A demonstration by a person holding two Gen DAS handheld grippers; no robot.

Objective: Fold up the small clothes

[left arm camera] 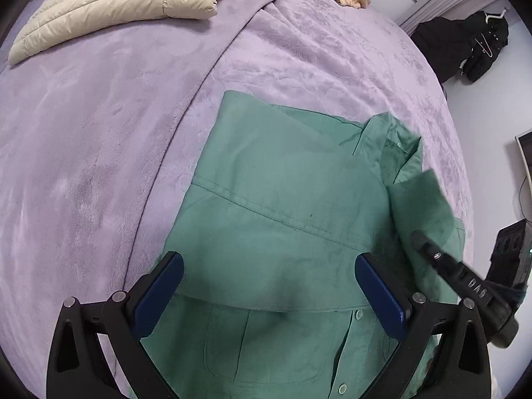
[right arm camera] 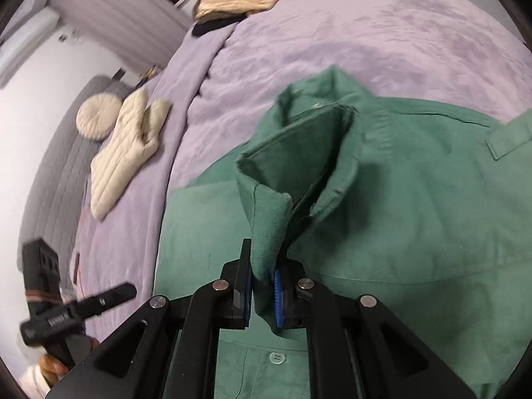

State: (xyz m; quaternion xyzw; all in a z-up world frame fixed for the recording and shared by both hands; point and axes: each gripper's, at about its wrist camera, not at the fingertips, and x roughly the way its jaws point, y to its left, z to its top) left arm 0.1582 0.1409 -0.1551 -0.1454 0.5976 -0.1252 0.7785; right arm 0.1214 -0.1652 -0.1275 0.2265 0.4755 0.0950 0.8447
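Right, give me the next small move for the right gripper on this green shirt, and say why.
Probably carry the pinched flap across the green shirt and lay it flat before letting go. The right gripper is shut on a fold of cloth that stands up off the shirt near the collar, not yet lying on the body. The left gripper hangs open over the shirt's middle, holding nothing.

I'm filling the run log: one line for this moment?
left gripper open over green shirt | right gripper shut on shirt cuff

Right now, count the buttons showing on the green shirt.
3 in the left wrist view: one beside the left claw's right finger, two below along the placket. Folds may hide more.
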